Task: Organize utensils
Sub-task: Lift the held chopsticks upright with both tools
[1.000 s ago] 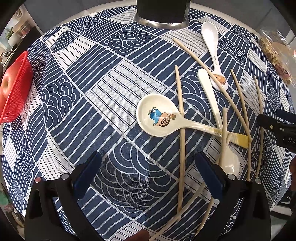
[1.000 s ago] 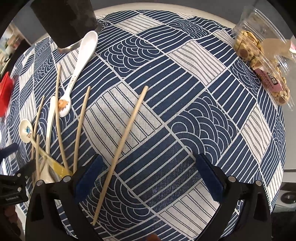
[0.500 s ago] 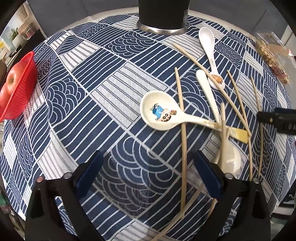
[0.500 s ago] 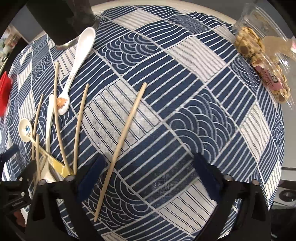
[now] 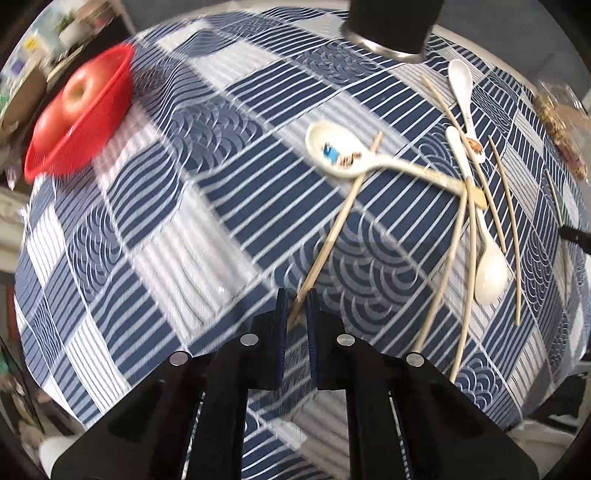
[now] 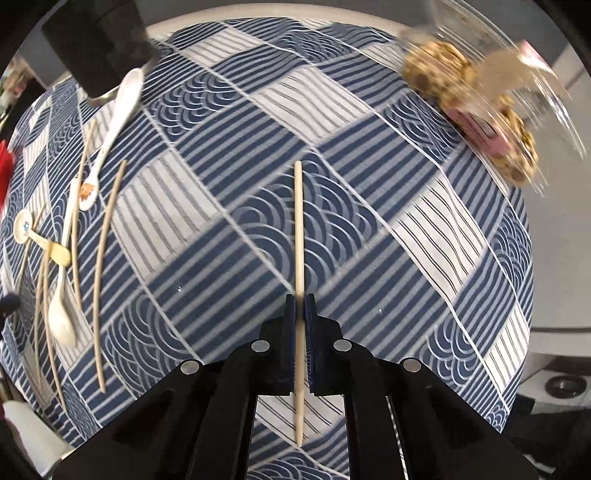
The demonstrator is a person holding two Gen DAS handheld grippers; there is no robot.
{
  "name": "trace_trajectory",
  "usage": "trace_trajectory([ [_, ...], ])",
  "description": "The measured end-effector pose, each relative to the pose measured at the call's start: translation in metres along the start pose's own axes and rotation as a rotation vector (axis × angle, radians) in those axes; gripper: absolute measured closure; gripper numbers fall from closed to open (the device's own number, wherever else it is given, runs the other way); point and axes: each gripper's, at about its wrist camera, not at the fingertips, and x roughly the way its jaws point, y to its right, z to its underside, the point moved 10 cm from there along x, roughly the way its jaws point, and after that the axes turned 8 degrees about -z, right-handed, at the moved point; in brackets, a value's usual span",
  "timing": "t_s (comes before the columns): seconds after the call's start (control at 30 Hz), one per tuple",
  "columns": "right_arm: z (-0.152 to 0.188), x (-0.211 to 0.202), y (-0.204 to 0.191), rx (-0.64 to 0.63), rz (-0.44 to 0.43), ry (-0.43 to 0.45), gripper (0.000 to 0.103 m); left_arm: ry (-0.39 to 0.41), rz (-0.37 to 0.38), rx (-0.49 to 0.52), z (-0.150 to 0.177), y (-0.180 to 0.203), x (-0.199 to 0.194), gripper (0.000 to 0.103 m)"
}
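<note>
Both grippers are gathering chopsticks: the left gripper (image 5: 295, 308) is closing on a chopstick (image 5: 334, 229) crossing the spoon (image 5: 341, 155), the right gripper (image 6: 300, 310) clamping another stick (image 6: 299, 236); next comes carrying them to the holder (image 5: 391, 26)

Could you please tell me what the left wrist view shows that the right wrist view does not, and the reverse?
Only the left wrist view shows the apple in the red basket, and the left gripper, jaws shut on a chopstick. Only the right shows the cookie box clearly, and the right gripper clamping another chopstick. Both show the cartoon spoon, loose chopsticks and the black holder.
</note>
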Motion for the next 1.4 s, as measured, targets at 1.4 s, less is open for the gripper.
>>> trace_trajectory([
  [1.4,-0.032,-0.147,-0.042,-0.048,-0.292,0.369,0.098,0.085,-0.06,0.026,0.023,-0.04,-0.109,0.099],
])
